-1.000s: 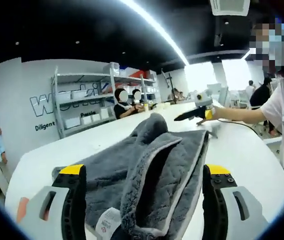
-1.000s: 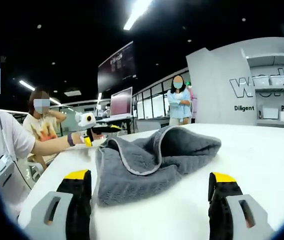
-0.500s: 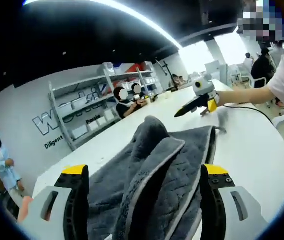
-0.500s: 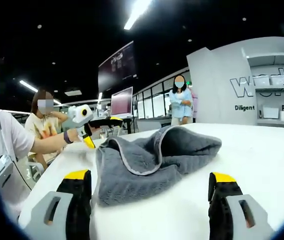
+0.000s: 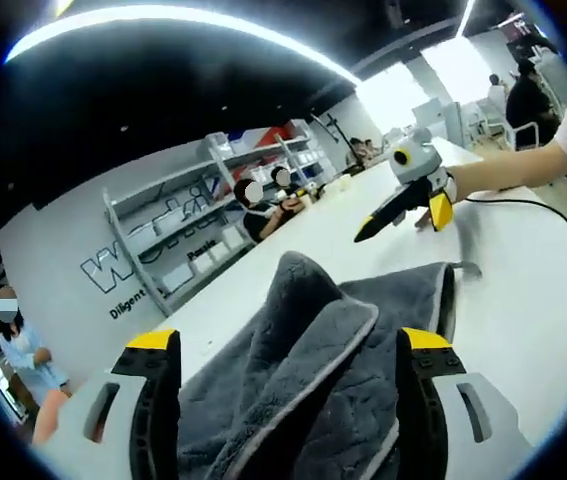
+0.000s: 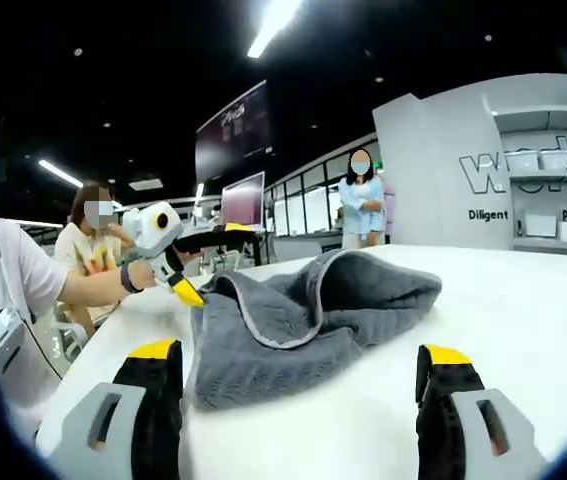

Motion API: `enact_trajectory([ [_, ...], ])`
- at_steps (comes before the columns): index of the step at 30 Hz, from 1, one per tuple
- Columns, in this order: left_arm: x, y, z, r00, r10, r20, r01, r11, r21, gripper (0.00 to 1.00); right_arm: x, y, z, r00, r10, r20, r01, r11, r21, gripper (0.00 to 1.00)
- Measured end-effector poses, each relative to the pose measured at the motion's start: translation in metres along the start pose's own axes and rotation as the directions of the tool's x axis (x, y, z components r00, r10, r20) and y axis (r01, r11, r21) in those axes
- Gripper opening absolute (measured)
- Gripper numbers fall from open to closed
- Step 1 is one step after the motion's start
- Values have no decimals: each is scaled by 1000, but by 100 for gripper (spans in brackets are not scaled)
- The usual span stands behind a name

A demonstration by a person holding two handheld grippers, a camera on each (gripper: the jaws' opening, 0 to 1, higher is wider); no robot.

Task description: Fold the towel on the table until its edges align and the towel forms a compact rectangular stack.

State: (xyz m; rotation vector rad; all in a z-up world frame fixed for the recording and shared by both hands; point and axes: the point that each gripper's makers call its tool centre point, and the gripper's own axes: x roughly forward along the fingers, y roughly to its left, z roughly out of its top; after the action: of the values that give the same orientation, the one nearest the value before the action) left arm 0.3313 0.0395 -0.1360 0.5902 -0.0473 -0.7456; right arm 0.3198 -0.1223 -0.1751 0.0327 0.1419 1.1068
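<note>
— Where's the grey towel (image 6: pixel 303 320) right now?

— Mid-frame in the right gripper view, rumpled on the white table (image 6: pixel 523 330), its pale-trimmed edge curled up and over, so no neat rectangle yet.

— And our claws?

— The right gripper (image 6: pixel 301 400) hangs back at the bottom of its frame, jaws wide and empty, towel ahead of them. In the left gripper view the left gripper (image 5: pixel 288 400) stands wide too, towel (image 5: pixel 313 380) bunched between the jaws; whether they touch it, we cannot tell.

— Why straddle it?

— We judge it's lined up to pinch that raised fold. The right gripper (image 5: pixel 403 205) shows upper right, beyond the towel's far end.
</note>
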Motion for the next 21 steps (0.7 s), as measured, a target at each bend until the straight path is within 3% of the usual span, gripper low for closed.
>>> enact_trajectory([
  [11,21,-19,6,999,11,-33,-8,996,90,79,1,2,-4,1000,1,-14,-2,1000,-7,99],
  [21,39,-36,8,996,7,-84,12,975,221,74,1,2,-5,1000,3,-22,-4,1000,-13,99],
])
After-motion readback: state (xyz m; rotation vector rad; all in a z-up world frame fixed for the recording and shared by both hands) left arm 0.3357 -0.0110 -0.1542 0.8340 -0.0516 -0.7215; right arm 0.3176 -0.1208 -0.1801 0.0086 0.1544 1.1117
